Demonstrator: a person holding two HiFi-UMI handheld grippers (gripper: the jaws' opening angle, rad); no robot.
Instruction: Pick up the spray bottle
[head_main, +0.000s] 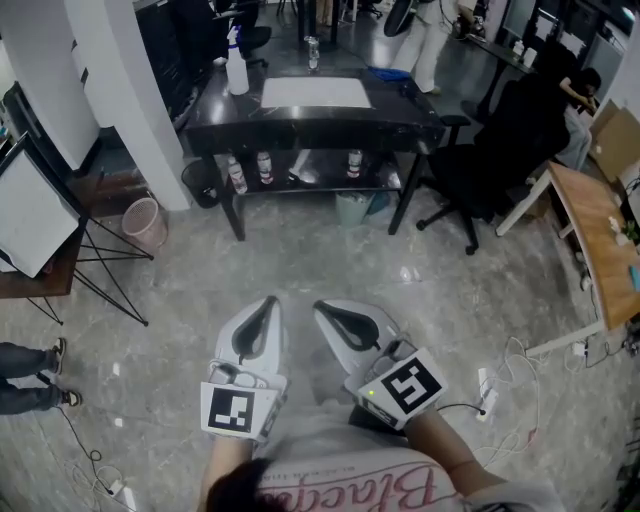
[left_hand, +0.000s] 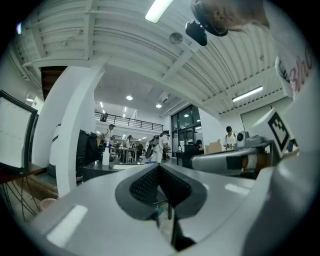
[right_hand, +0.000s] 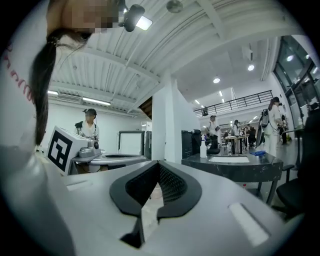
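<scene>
Standing far off, spray bottle (head_main: 237, 70) looks small.

Spray bottle (left_hand: 105, 156) was rendered too small for detail in left gripper view. In head view, desk (head_main: 590, 225) was cut by right edge, board (head_main: 30, 215) and legs (head_main: 25, 376) by left.

Shirt (head_main: 350, 488), bottom centre of head view: pink cursive lettering, upside down, starts "Blac"; the rest is not legible. A smaller printed line beside it is too fine to read.
Same shirt (left_hand: 300, 75), right edge of left gripper view: pink script, only "Bl" clear.
Left cube (head_main: 238, 411) and right cube (head_main: 412, 385): black-and-white square codes only.
</scene>
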